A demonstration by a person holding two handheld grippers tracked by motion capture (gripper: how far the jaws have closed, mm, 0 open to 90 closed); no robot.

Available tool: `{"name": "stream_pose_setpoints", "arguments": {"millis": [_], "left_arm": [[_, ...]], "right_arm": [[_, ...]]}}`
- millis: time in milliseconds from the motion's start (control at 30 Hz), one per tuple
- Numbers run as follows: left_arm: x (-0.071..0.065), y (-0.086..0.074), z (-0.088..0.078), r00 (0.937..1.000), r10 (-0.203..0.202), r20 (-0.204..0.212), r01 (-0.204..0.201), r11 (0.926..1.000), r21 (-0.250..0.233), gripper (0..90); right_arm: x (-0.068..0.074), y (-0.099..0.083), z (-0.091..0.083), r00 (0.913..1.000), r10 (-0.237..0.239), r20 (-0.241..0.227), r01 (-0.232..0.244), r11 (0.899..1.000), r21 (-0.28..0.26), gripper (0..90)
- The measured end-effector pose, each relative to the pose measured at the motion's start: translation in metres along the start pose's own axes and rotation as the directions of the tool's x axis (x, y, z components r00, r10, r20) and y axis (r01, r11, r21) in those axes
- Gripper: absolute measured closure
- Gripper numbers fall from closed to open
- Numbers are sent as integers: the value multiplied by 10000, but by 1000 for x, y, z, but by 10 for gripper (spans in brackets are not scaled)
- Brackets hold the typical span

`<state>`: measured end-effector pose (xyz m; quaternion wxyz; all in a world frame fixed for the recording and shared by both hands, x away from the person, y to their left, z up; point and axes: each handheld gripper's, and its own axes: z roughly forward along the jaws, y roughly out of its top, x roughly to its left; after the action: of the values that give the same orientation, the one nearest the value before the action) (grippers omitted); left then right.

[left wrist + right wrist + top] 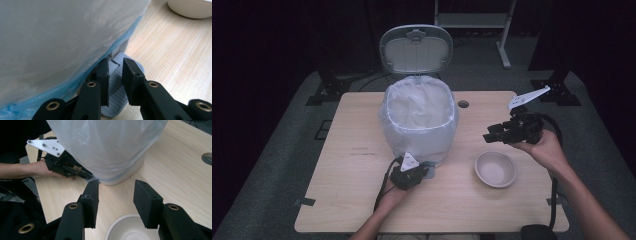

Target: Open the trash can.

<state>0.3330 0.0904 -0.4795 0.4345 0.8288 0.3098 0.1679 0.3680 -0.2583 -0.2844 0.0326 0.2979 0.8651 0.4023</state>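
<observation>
Both forearms are bare, with no sleeves showing. The left gripper (pixel 409 172) is a black block topped by a pale grey three-cornered plate with small dark screws, and a black cable trails from it. The right gripper (pixel 494 134) is black too, with its own pale plate and a looping black cable. Each gripper's fingers (pixel 90 202) are matte black rectangular blocks on arms with brass-coloured rivets.

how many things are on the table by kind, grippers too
pedal bin with its lid up and a plastic liner: 1
bowl, empty: 1
grippers: 2, the left gripper at the bin's pedal, the right gripper in the air above the bowl
total: 4
</observation>
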Motion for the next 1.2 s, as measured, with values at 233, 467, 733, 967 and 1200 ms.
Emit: {"name": "stream_pose_setpoints", "arguments": {"millis": [233, 467, 733, 967, 1200], "left_arm": [[0, 0, 0, 10000, -17, 2, 17, 10000, -11, 759], [0, 0, 0, 10000, -18, 6, 18, 10000, -21, 759], [0, 0, 0, 10000, -11, -11, 11, 10000, -13, 759], [0, 0, 0, 10000, 31, -5, -31, 10000, 32, 759], [0, 0, 0, 10000, 34, 0, -34, 10000, 22, 759]], "right_arm": [[1, -9, 3, 10000, -35, 3, 35, 10000, 21, 534], [0, -19, 7, 10000, -27, 44, 27, 10000, 13, 528], [0, -34, 12, 10000, 21, 18, -21, 10000, -33, 522], [0, -46, 16, 9999, 46, -105, -47, 10000, -47, 510], [-1, -60, 23, 9998, 46, -168, -47, 10000, -51, 505]]}}
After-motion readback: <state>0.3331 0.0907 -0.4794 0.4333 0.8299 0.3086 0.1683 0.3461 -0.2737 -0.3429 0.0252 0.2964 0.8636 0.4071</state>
